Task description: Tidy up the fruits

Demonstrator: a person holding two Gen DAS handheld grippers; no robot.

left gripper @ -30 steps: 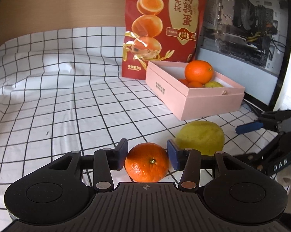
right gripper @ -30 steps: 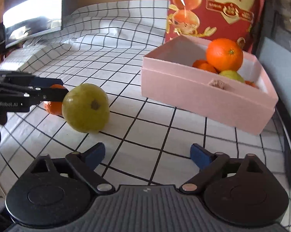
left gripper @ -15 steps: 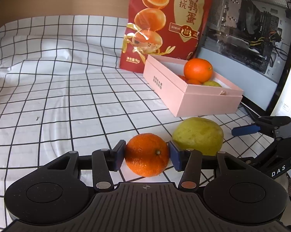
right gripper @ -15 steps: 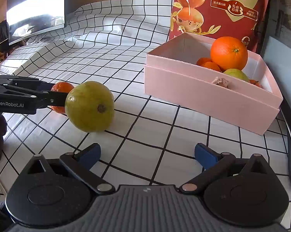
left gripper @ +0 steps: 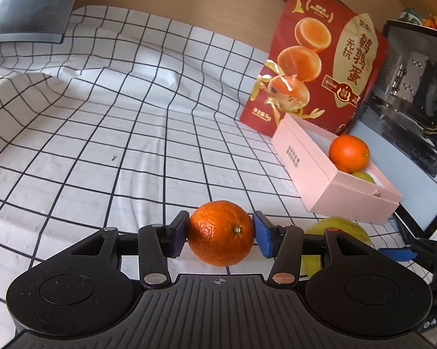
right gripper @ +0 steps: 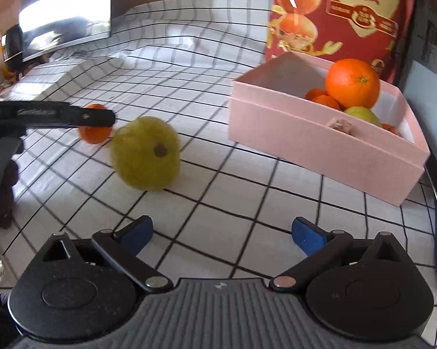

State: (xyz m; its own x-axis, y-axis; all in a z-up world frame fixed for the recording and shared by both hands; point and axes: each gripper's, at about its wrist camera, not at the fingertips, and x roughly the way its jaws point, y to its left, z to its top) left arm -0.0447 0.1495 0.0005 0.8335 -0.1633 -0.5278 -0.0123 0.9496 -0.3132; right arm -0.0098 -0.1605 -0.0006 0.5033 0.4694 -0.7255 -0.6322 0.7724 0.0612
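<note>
My left gripper point(left gripper: 220, 234) is shut on a small orange mandarin point(left gripper: 220, 232) and holds it above the checked cloth; the mandarin also shows in the right wrist view point(right gripper: 95, 129). A yellow-green pear point(right gripper: 146, 152) lies on the cloth beside it, partly hidden behind my left gripper in the left wrist view point(left gripper: 340, 229). The pink box point(right gripper: 320, 142) at the right holds a big orange point(right gripper: 352, 83), smaller mandarins and a green fruit. My right gripper point(right gripper: 223, 234) is open and empty, short of the pear and box.
A red snack bag point(left gripper: 314, 58) stands behind the box point(left gripper: 329, 180). A computer case point(left gripper: 416, 96) stands at the far right. A dark monitor point(right gripper: 64, 14) is at the far left. The checked cloth point(left gripper: 102, 133) is wrinkled at the back.
My left gripper has lifted the mandarin off the cloth and tilted. My right gripper has shifted a little; the pear now appears further from it.
</note>
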